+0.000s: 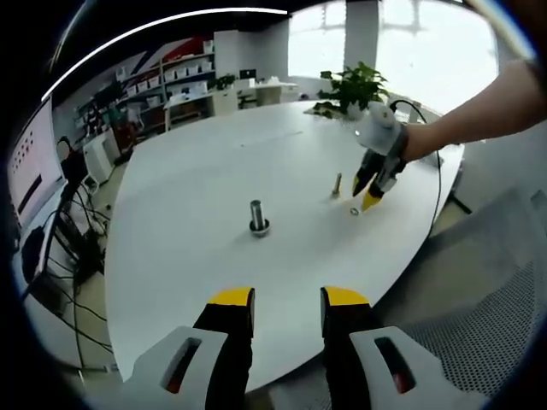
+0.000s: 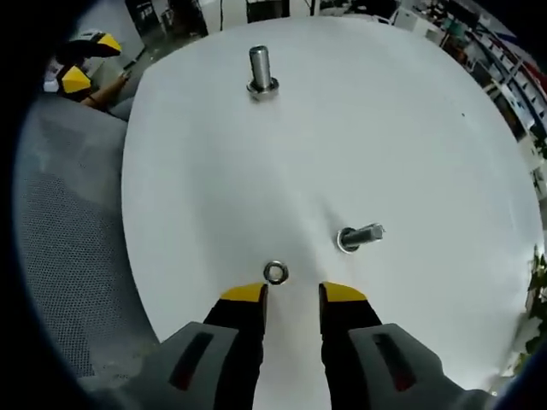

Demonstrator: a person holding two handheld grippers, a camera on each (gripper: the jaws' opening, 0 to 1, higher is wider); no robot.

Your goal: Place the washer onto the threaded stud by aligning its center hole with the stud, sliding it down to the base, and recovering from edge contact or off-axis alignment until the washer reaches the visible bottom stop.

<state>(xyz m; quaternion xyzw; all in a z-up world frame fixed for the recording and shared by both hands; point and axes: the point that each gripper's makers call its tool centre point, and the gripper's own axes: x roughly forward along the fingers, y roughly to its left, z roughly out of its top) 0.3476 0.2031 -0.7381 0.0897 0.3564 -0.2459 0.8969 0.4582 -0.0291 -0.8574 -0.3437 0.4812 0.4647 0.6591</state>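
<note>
A steel threaded stud [image 1: 258, 216] [image 2: 261, 70] stands upright on its wide base near the middle of the white table [image 1: 197, 256] [image 2: 410, 128]. The small metal washer [image 2: 274, 272] [image 1: 355, 211] lies flat on the table, just beyond my right gripper's left fingertip. My right gripper [image 2: 293, 295] [image 1: 367, 193] hovers low over it, open, with nothing between the jaws. My left gripper [image 1: 288, 299] [image 2: 81, 64] is open and holds nothing at the table's near edge, well short of the stud.
A second, smaller bolt [image 1: 337, 184] [image 2: 359, 237] sits close to the washer. A grey mesh chair [image 1: 504, 342] [image 2: 60, 239] stands by the table edge. A potted plant [image 1: 355, 85] is at the far side, and shelves [image 1: 171, 85] and cables [image 1: 77, 256] are off to the left.
</note>
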